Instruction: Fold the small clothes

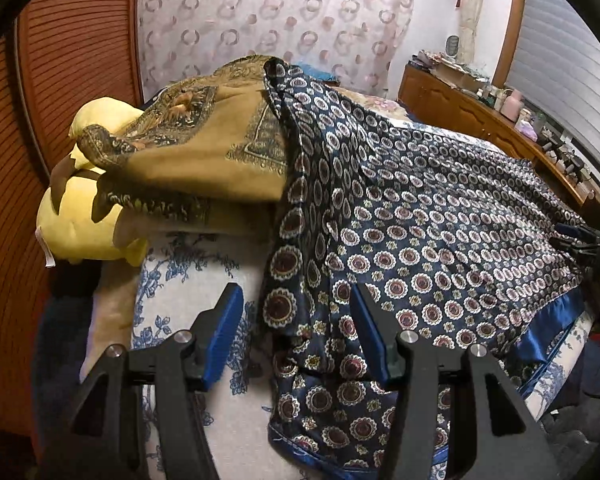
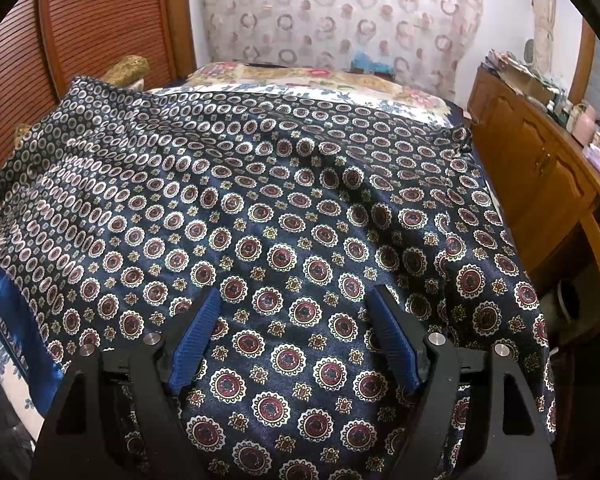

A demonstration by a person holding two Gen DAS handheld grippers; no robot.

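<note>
Both pairs of jaws stand spread and pinch nothing. Between the left gripper's (image 1: 298, 334) jaws runs the scarf's (image 1: 420, 216) left edge: patterned navy satin under the right jaw, bare bed sheet (image 1: 188, 280) with blue flowers under the left one. That strip of sheet is the open room on this side. The right gripper (image 2: 296, 334) hangs over the middle of the scarf (image 2: 260, 208), cloth under both jaws; whether the tips touch it I cannot tell. Left of these jaws the scarf's plain blue hem (image 2: 12, 312) lies near the bed's front edge; right of them the cloth drapes off the bed beside a wooden cabinet (image 2: 540, 168). Beyond the left jaws a folded mustard blanket (image 1: 204, 148) rests on a yellow pillow (image 1: 80, 220), the scarf's far corner lapping over it. Farthest, floral bedding (image 2: 300, 76) meets the ring-patterned curtain (image 2: 340, 16).
</note>
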